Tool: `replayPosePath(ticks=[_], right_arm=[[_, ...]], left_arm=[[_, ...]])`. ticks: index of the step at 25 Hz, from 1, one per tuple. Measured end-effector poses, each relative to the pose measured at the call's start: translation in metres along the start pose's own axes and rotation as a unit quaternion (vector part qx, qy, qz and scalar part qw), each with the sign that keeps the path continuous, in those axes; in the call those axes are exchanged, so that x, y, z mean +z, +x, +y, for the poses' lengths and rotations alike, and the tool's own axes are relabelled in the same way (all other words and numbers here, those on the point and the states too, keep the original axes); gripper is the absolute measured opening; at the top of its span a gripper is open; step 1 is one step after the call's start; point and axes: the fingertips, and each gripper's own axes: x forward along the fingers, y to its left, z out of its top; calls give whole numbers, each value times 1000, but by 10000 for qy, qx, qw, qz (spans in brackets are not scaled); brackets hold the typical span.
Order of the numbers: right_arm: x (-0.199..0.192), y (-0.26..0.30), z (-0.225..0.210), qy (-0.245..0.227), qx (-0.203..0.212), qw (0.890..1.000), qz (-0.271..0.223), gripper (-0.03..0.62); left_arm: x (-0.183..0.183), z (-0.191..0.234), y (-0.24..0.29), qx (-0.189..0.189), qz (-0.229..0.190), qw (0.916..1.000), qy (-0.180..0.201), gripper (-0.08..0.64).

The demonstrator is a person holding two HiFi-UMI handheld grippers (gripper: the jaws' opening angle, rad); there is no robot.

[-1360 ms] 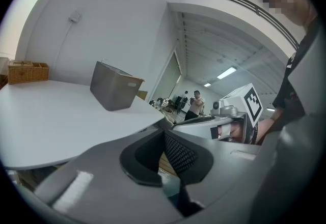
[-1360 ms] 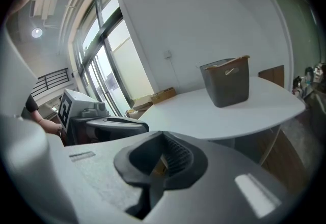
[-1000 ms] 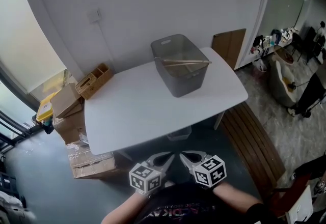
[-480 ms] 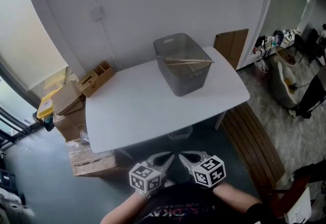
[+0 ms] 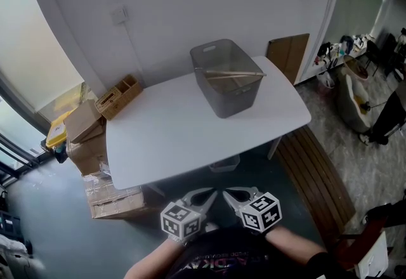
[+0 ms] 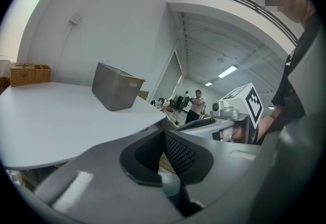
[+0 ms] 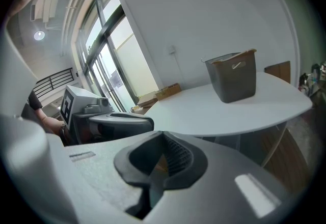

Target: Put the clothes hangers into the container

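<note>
A grey plastic container [image 5: 226, 79] stands at the far right of the white table [image 5: 171, 138]. Wooden clothes hangers [image 5: 233, 75] lie inside it, resting across its rim. The container also shows in the left gripper view [image 6: 116, 86] and in the right gripper view [image 7: 233, 76]. Both grippers hang low in front of the person, well short of the table's near edge. My left gripper [image 5: 204, 197] is shut with nothing between its jaws. My right gripper [image 5: 232, 197] is shut and empty too.
A wicker basket [image 5: 118, 97] sits by the wall at the table's far left. Cardboard boxes [image 5: 95, 156] are stacked on the floor to the left. A wooden slatted bench [image 5: 317, 177] lies to the right. A small bin [image 5: 223, 164] stands under the table.
</note>
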Motion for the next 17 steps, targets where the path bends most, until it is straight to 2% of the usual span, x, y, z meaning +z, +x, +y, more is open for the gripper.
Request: replayPosePath(ticks=[17], right_arm=[[-2,2,-6,57,13,10000,4,2]], left_arm=[[-3,2,7,-25,75,10000,-46,5]])
